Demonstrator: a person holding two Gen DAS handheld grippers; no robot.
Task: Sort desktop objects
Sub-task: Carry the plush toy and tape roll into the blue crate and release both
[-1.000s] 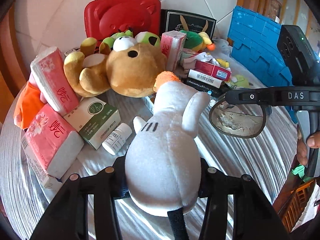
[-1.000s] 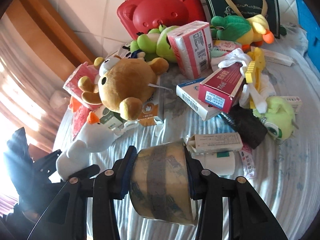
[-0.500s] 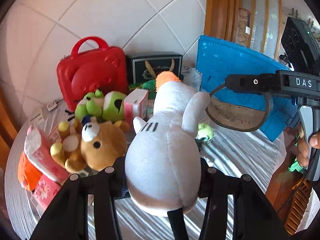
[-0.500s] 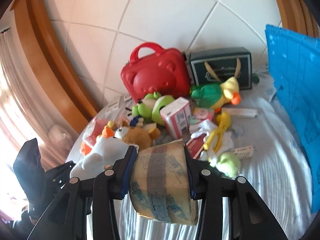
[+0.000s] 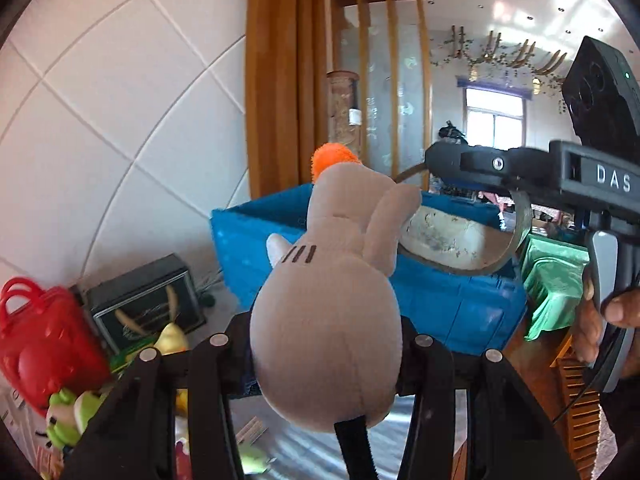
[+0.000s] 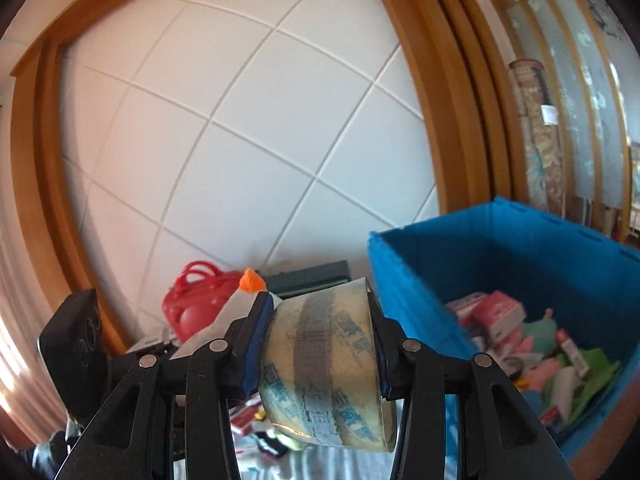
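Note:
My left gripper [image 5: 326, 350] is shut on a white plush duck [image 5: 328, 312] with an orange tuft, held high in front of the blue bin [image 5: 440, 300]. My right gripper [image 6: 320, 340] is shut on a roll of clear packing tape [image 6: 326, 368], held up just left of the blue bin [image 6: 520, 264], which holds several sorted items [image 6: 532, 344]. In the left wrist view the right gripper [image 5: 472, 200] and its tape roll [image 5: 460, 240] hang over the bin's rim. The duck's orange tuft [image 6: 252, 281] peeks out behind the tape.
A red bear-shaped case [image 5: 36, 348], a dark gift bag [image 5: 148, 304] and green plush toys [image 5: 76, 412] lie at the lower left on the striped cloth. A white tiled wall [image 6: 240, 140] and wooden frame [image 6: 436, 120] stand behind. A green-covered table [image 5: 556, 280] is beyond the bin.
Both grippers have lifted and swung right, away from the pile and toward the blue bin, each still holding its object. The bin's inside has come into the right wrist view.

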